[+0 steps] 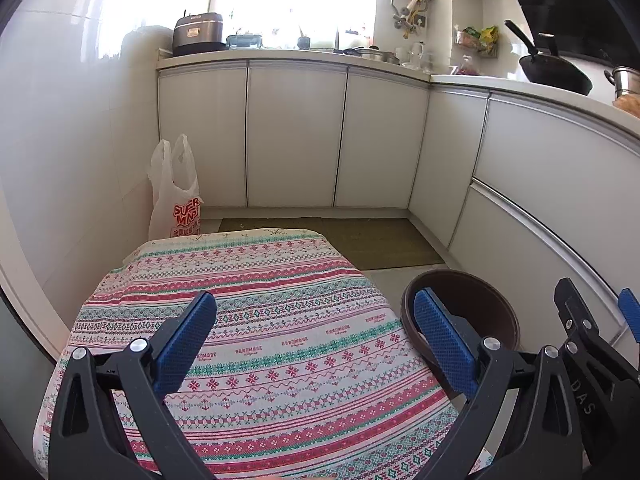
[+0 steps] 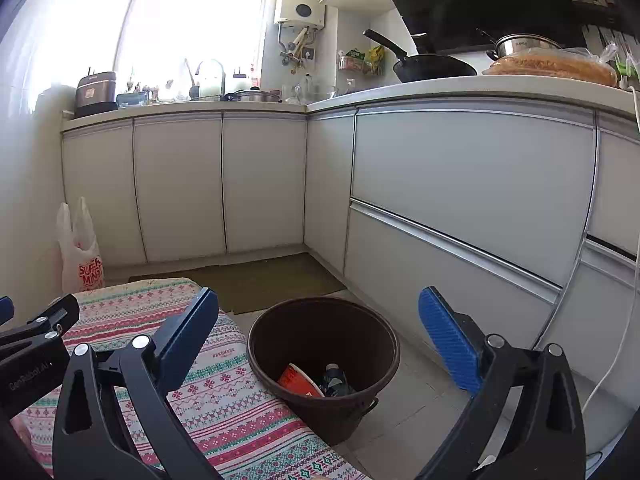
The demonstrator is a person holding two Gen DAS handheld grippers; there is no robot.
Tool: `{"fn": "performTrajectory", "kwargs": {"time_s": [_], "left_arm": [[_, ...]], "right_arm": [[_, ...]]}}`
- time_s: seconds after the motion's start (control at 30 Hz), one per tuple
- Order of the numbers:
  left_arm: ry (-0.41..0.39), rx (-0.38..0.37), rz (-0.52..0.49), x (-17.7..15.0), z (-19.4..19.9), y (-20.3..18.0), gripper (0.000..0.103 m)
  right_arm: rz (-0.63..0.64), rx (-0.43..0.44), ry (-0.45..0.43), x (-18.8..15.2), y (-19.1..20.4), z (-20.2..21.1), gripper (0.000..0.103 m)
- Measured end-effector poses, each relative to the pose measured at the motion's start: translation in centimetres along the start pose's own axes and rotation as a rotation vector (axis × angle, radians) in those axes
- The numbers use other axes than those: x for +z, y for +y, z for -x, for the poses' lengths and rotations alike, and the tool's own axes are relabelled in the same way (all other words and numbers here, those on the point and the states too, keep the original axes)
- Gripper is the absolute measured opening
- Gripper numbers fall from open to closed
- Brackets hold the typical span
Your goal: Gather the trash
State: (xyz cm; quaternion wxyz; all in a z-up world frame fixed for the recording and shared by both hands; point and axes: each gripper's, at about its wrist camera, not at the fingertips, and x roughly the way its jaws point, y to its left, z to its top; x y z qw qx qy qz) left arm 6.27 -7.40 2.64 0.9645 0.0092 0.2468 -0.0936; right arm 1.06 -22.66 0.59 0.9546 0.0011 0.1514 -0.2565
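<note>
A dark brown trash bin (image 2: 324, 364) stands on the floor beside a table with a striped patterned cloth (image 2: 224, 396). Inside the bin lie a red paper cup (image 2: 298, 380) and dark crumpled trash (image 2: 336, 382). My right gripper (image 2: 318, 340) is open and empty, above the bin's mouth. My left gripper (image 1: 316, 340) is open and empty, over the cloth-covered table (image 1: 260, 320); the bin's rim (image 1: 460, 280) shows behind its right finger. The right gripper's body also shows at the right edge of the left wrist view (image 1: 600, 340).
A white plastic shopping bag (image 1: 176, 196) stands on the floor by the left wall. White kitchen cabinets (image 2: 460, 184) run along the back and right. A brown mat (image 2: 264, 280) lies on the floor. The counter holds a wok (image 2: 432, 66), pots and a rice cooker (image 1: 198, 34).
</note>
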Motion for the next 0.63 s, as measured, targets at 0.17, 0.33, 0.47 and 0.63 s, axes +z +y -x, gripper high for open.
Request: {"fn": "performTrajectory", "kwargs": {"time_s": [0.17, 0.33, 0.47, 0.63], "left_arm": [[-0.014, -0.024, -0.017, -0.08, 0.05, -0.15, 0.093], [-0.009, -0.05, -0.029, -0.23, -0.11, -0.37, 0.078], [0.005, -0.034, -0.019, -0.1, -0.44, -0.2, 0.086], [-0.019, -0.017, -0.024, -0.09, 0.27, -0.52, 0.096]], "right_arm": [[-0.001, -0.003, 0.013, 0.01, -0.12, -0.32, 0.096], [-0.004, -0.006, 0.017, 0.01, -0.2, -0.38, 0.096], [-0.003, -0.007, 0.017, -0.01, -0.25, -0.37, 0.096], [-0.008, -0.011, 0.02, -0.04, -0.31, -0.49, 0.096]]}}
